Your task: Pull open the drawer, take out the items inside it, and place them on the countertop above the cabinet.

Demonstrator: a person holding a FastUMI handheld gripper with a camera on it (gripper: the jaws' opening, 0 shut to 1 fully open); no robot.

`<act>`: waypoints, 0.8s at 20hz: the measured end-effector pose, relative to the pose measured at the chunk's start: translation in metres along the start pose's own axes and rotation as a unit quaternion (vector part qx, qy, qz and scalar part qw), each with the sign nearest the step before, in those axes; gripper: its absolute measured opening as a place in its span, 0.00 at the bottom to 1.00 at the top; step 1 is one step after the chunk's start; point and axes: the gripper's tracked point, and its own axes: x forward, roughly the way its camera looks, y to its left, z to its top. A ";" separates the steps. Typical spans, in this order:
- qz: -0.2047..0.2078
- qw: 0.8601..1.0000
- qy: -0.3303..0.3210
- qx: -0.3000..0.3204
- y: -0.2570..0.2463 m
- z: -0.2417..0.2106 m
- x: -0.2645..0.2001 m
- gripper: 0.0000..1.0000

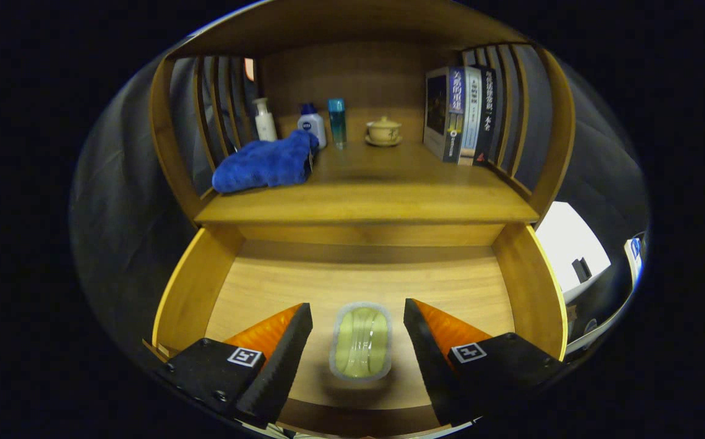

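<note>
Drawer [194, 292] holds soap box [361, 341] between spread hand-held gripper [358, 320] fingers.

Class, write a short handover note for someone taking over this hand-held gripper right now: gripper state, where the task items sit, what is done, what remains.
Gripper: open, holding nothing, its fingers either side of the soap box.
Drawer: already pulled open; the soap box lies on its floor between the fingers.
Countertop: blue towel, bottles, lidded cup and books stand on it; bare wood shows in the middle.
Done: drawer opened.
Left: close on the soap box, lift it out, set it on the countertop.
</note>
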 end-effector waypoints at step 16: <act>0.008 0.981 0.188 0.053 0.006 -0.056 0.049 0.27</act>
